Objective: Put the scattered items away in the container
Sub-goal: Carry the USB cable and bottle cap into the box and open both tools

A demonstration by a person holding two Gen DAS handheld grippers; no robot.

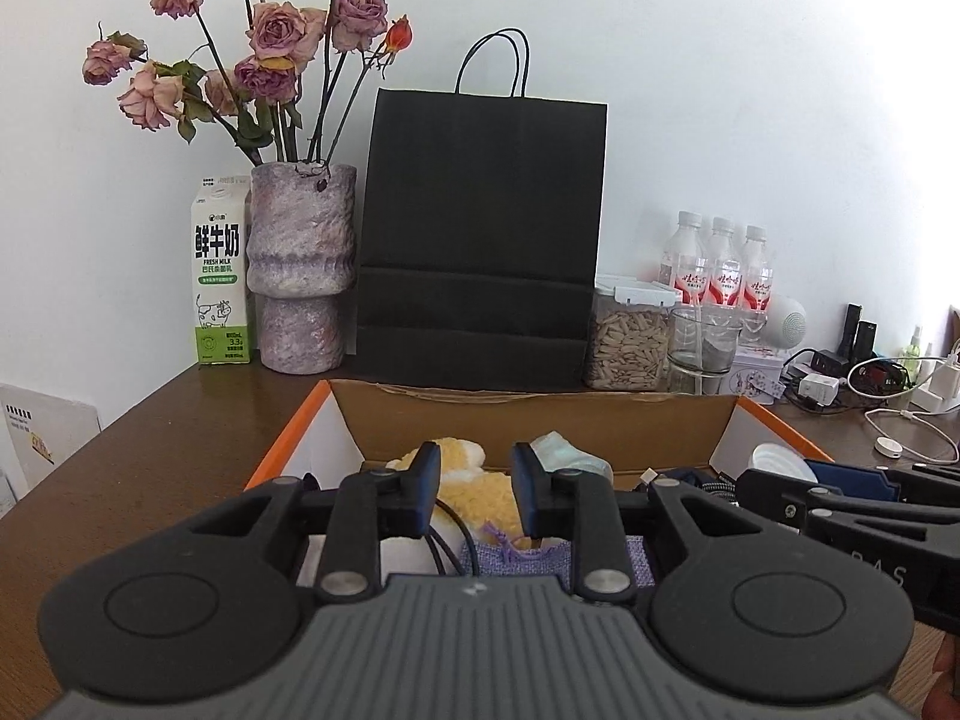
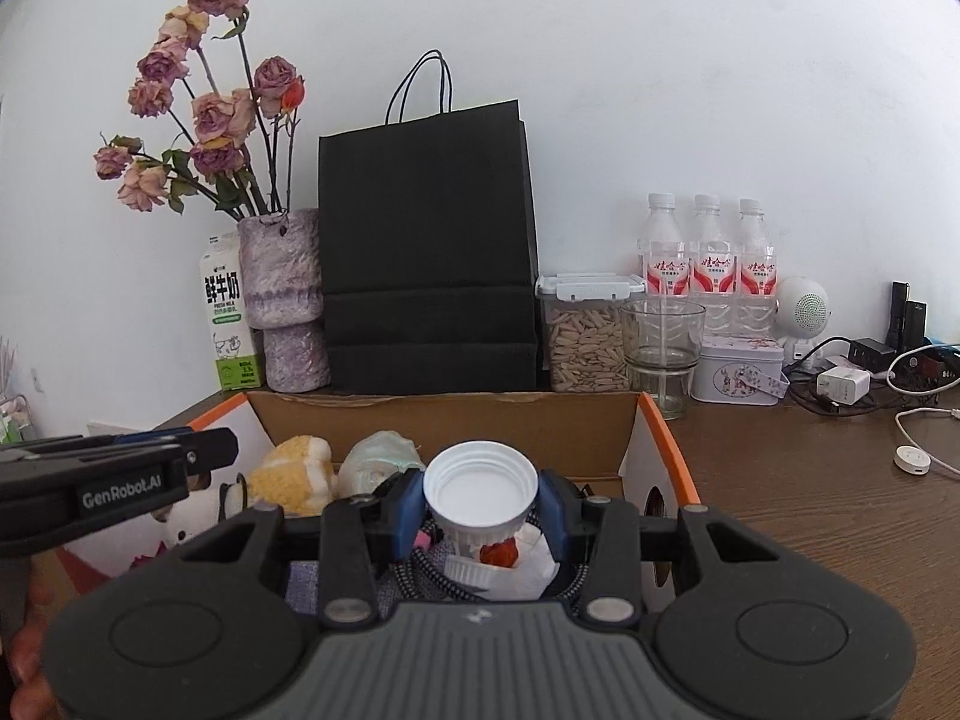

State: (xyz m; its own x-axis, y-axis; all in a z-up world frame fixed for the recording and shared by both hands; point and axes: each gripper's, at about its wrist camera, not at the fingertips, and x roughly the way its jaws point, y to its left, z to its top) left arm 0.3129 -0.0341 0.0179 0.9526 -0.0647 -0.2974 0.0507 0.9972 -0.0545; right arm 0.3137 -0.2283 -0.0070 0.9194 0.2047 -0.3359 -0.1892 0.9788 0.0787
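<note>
White ribbed cap [image 2: 480,489] upturned between right gripper [image 2: 483,510] pads, grasped; left gripper [image 1: 474,495] parted, empty; cardboard box [image 2: 444,426] below, plush toy [image 2: 294,474] inside; black bag [image 2: 426,252] behind.

A brown wooden table [image 2: 798,516] carries the open cardboard box [image 2: 444,420] at lower centre, with a black paper bag [image 2: 426,252], vase [image 2: 282,294] and milk carton [image 2: 228,324] behind.

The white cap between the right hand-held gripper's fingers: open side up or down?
Open side up. In the right wrist view the white cap shows its hollow interior and rim facing upward, above the cardboard box.
</note>
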